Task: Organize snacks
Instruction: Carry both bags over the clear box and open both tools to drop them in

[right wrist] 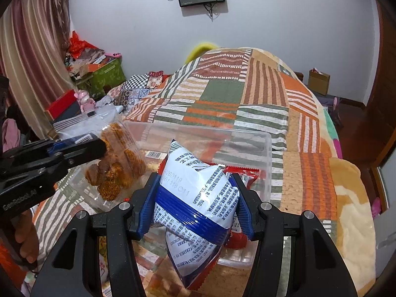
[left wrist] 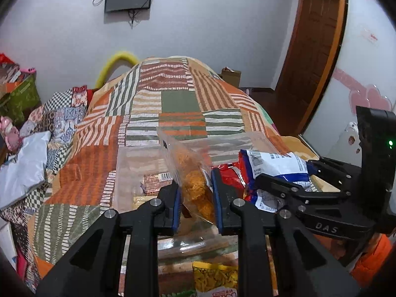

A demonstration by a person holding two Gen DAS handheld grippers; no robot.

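Note:
My left gripper [left wrist: 195, 198] is shut on a clear bag of orange fried snacks [left wrist: 195, 183], which hangs over the left part of a clear plastic bin [left wrist: 133, 163]. In the right wrist view, this left gripper [right wrist: 96, 144] pinches the bag of orange snacks [right wrist: 116, 165] by its upper edge. My right gripper [right wrist: 195, 198] is shut on a puffy white and blue snack packet [right wrist: 198, 188] above the clear bin [right wrist: 247, 141]. A red packet [right wrist: 247, 175] lies in the bin behind it. From the left wrist, the right gripper [left wrist: 284, 173] and its white and blue packet [left wrist: 277, 163] appear at the right.
The bin rests on a bed under an orange, green and white patchwork quilt [left wrist: 173, 104]. A yellow snack packet [left wrist: 215, 279] lies near the front. A barcoded packet [left wrist: 158, 180] lies in the bin. Boxes and clutter [right wrist: 99, 74] crowd the left; a wooden door [left wrist: 314, 49] stands at the right.

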